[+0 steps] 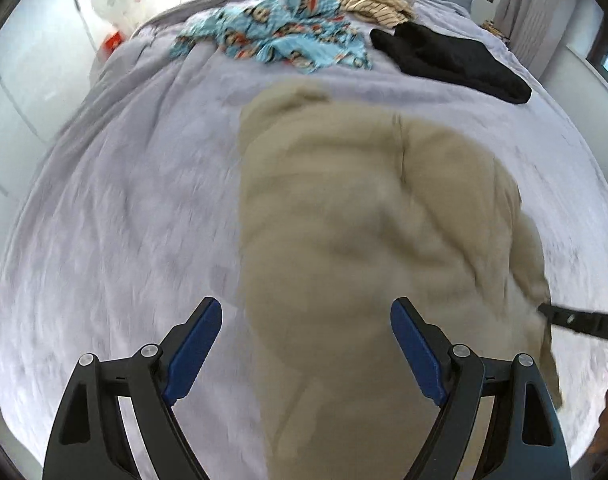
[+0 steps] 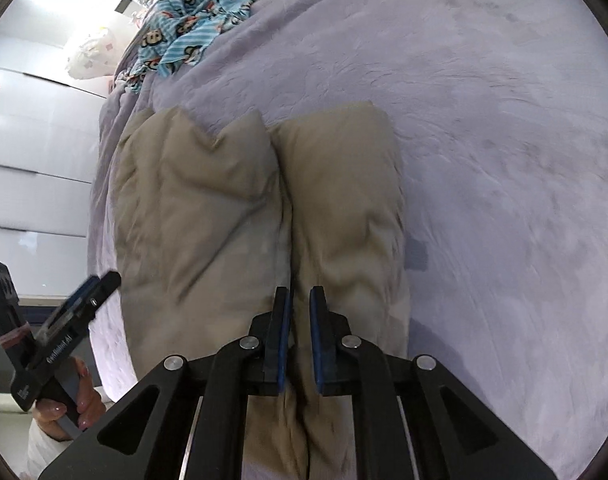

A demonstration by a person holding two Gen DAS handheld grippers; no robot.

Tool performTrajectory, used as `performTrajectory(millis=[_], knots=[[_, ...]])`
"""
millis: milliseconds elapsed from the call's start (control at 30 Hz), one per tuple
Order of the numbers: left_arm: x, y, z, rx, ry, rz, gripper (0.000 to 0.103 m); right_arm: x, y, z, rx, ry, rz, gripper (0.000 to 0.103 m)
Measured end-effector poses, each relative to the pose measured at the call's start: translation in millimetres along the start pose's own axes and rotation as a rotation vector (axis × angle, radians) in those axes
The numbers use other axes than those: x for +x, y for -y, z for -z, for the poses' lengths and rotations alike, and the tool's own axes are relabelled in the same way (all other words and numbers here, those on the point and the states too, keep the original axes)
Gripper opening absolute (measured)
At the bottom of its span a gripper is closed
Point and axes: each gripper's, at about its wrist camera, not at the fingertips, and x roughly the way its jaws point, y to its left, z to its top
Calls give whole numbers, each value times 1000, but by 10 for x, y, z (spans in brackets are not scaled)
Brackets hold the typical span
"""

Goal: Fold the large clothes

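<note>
We note khaki trousers [image 2: 264, 208] on lilac bedspread [image 2: 483, 160], left gripper [image 1: 305, 344] spread wide over them, right gripper [image 2: 300, 336] nearly closed with a narrow gap, pinching nothing that we can make out, patterned blue garment [image 1: 272, 36] at 12 o'clock

- Tan trousers [image 2: 208, 208] are laid lengthwise on the lilac bedspread [image 2: 503, 160], wrinkled.
- The two legs are placed side by side, touching; the left cuff is creased into a notch.
</note>
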Motion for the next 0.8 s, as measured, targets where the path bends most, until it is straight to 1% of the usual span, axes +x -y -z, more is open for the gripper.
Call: performTrajectory(millis=[67, 133, 200, 233, 267, 300, 333, 367, 400, 467, 500, 567, 667, 800], knots=[[24, -42, 218, -10, -39, 0, 87, -186, -49, 215, -23, 34, -6, 11], [85, -56, 398, -10, -67, -3, 90, -255, -161, 361, -57, 51, -23, 11], [160, -53, 557, -5, -82, -11, 90, -229, -275, 507, -107, 31, -26, 11], [183, -47, 597, 0, -82, -15, 90, -167, -313, 548, -128, 13, -11, 11], [211, -42, 631, 5, -81, -16, 90, -56, -335, 596, -142, -14, 23, 11], [223, -45, 634, 6, -82, -12, 92, 56, -340, 596, -143, -33, 45, 11], [251, -57, 634, 1, -90, -6, 98, 184, -324, 598, -140, -54, 76, 11], [281, -76, 630, -8, -105, 2, 99, 311, -286, 610, -131, -77, 111, 11], [295, -87, 625, -14, -117, 15, 99, 419, -237, 621, -109, -96, 126, 11], [295, -120, 630, -28, -130, 32, 99, 508, -172, 618, -59, -109, 127, 11], [268, -124, 636, -23, -121, 29, 99, 477, -178, 615, -44, -103, 127, 11], [247, -120, 649, -8, -110, 30, 99, 391, -258, 606, -82, -86, 146, 11], [267, -130, 668, -12, -118, 50, 99, 355, -291, 621, -121, -105, 182, 11], [262, -136, 665, -14, -128, 63, 99, 394, -269, 632, -81, -113, 199, 11]])
